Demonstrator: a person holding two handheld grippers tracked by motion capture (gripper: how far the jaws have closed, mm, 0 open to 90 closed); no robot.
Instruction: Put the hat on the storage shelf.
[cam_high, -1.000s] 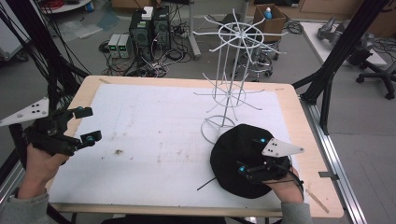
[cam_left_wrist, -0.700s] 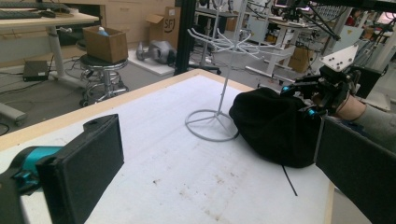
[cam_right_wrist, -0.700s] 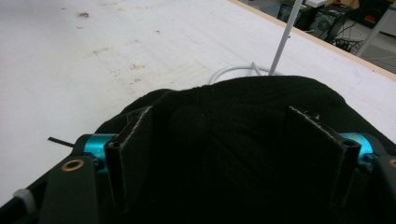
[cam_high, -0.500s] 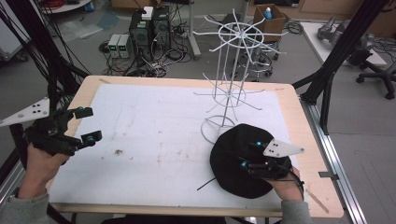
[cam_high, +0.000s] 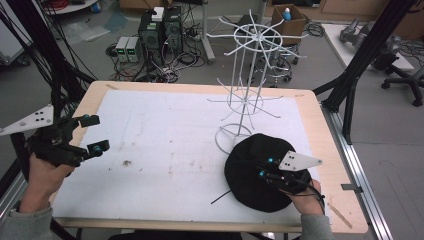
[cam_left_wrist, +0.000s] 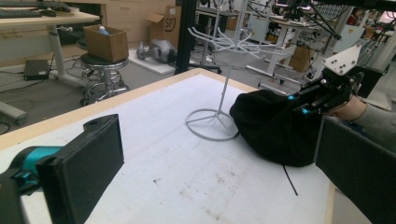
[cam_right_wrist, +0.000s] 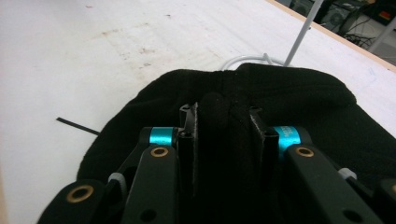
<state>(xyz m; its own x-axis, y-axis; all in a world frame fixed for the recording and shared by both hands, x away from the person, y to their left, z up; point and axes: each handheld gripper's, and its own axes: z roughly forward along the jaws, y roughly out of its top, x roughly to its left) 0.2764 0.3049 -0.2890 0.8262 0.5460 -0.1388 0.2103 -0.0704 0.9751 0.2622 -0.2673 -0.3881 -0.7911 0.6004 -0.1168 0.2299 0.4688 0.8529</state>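
Black beanie (cam_high: 255, 172) lies flat at the near right of the white-covered table (cam_high: 165, 145), its far edge touching the base ring of the white wire rack (cam_high: 245, 100). My right gripper (cam_high: 265, 168) has just been closing, and in the right gripper view its jaws are pinched on a raised fold of the knit (cam_right_wrist: 217, 112), so I have the hat clamped near its middle. My left gripper (cam_high: 90, 134) hangs over the left edge with its jaws wide apart and nothing between them, well apart from the hat. What matters now is direction: the rack stands just beyond the hat, away from me and slightly left, its prongs high above the table. I judge the right hand must lift the hat clear, then carry it forward to a prong; the left is too far off to help yet.
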